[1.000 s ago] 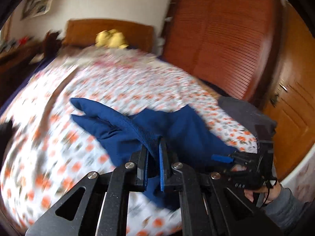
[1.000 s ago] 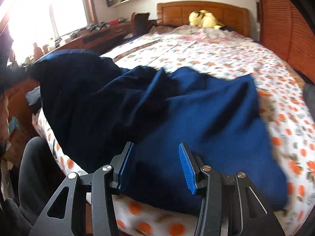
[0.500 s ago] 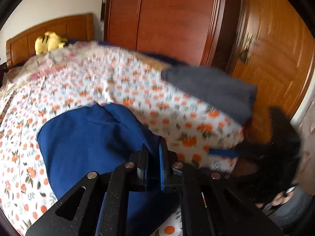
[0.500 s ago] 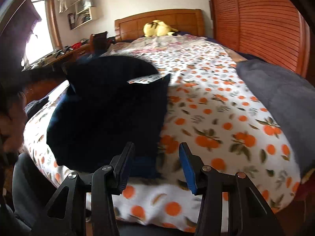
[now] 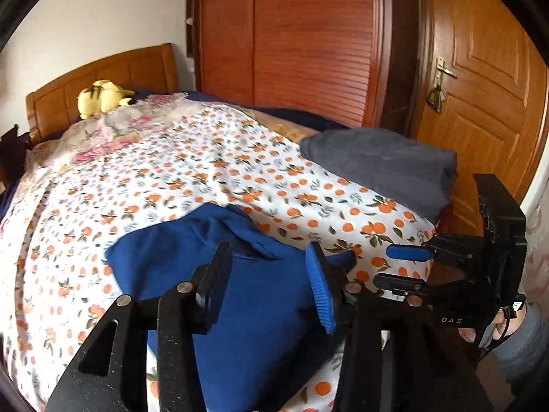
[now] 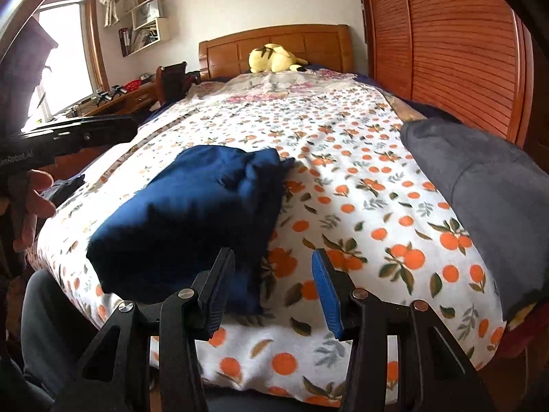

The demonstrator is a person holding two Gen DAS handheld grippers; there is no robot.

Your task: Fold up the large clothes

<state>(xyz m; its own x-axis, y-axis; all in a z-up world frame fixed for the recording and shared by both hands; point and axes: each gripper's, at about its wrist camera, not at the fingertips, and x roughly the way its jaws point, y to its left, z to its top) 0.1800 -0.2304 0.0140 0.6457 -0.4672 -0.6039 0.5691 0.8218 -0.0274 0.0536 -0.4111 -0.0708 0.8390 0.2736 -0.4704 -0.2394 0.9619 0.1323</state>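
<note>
- The bed, under an orange-print sheet, fills both views; its wooden headboard stands at the far end with a yellow plush toy just before it, and a louvred wardrobe runs along the right side.
- A dark grey folded garment lies at the near right corner of the bed, well apart from the piece in hand.
- The blue garment, the task's thing, lies as a compact folded bundle on the near left part of the sheet; its long axis runs from the near edge away toward the headboard, leaning slightly right.
- The left gripper hangs right over the bundle's near end. Its jaws have just been opening and now stand apart; blue cloth shows behind the gap, but the pads do not press on it.
- The right gripper is likewise spread and empty, over the sheet just beside the bundle's near right corner, so the garment lies to its left and slightly ahead.
- Judged from this, the fold looks nearly or fully done, and the left hand is the nearer for any smoothing; moving the bundle toward the grey one would call for both grippers at its long sides.
</note>
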